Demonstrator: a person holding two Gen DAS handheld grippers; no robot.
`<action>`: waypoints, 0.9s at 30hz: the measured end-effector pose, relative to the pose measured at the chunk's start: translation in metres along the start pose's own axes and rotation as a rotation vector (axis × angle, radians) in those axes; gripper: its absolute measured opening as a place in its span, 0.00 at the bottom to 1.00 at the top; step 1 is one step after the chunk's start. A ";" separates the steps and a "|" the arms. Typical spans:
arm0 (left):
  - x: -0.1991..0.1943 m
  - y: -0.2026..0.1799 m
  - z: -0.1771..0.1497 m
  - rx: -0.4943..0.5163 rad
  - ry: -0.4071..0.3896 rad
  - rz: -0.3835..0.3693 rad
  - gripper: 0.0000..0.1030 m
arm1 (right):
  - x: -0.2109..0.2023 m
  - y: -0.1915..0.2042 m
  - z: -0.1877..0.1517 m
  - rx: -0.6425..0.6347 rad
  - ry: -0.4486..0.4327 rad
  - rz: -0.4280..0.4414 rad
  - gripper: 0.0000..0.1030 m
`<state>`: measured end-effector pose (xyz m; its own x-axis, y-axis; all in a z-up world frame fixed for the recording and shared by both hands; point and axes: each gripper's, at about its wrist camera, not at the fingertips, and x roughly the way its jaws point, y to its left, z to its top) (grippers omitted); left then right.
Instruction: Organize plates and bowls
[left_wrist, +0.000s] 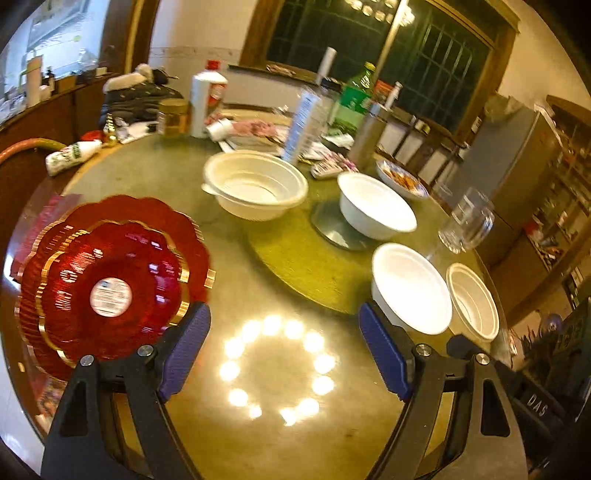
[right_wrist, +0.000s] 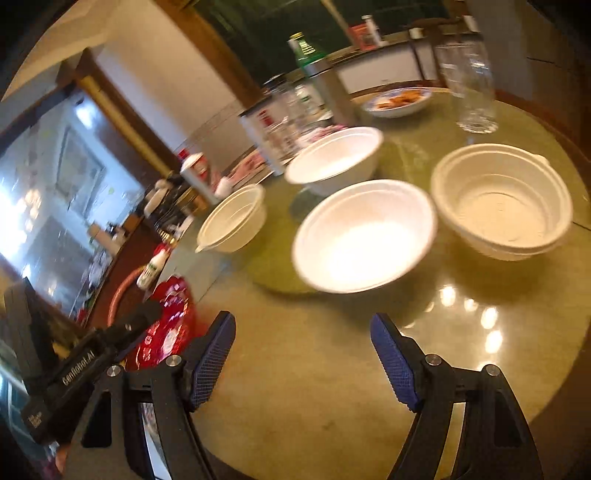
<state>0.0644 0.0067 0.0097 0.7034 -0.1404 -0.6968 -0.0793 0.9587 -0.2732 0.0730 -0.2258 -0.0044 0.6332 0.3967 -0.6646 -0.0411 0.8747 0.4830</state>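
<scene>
Red plates (left_wrist: 110, 280) are sitting stacked at the table's (left_wrist: 280, 435) left edge; white bowls (left_wrist: 410, 288) are standing near its right edge. I am holding my left gripper (left_wrist: 284, 350) and right gripper (right_wrist: 303, 358) with jaws spread, nothing between them.

The right gripper (right_wrist: 303, 354), blue-padded jaws standing wide apart with nothing between them, is hovering over the round glossy greenish table (right_wrist: 314, 387). Beyond it a smooth white foam bowl (right_wrist: 364, 236) is sitting, with a ribbed cream plastic bowl (right_wrist: 502, 201) just right of that bowl and red scalloped plates (right_wrist: 166, 328) well left.
</scene>
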 end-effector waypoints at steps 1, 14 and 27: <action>0.004 -0.004 -0.001 0.007 0.010 -0.004 0.81 | 0.000 -0.005 0.001 0.012 -0.001 -0.002 0.75; 0.054 -0.051 0.005 0.037 0.066 -0.007 0.81 | 0.013 -0.050 0.022 0.156 -0.010 -0.010 0.75; 0.104 -0.071 0.011 0.035 0.107 0.036 0.81 | 0.055 -0.082 0.042 0.282 -0.005 -0.096 0.44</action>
<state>0.1509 -0.0735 -0.0362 0.6209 -0.1293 -0.7732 -0.0774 0.9714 -0.2245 0.1437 -0.2875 -0.0569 0.6274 0.3136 -0.7127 0.2350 0.7963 0.5573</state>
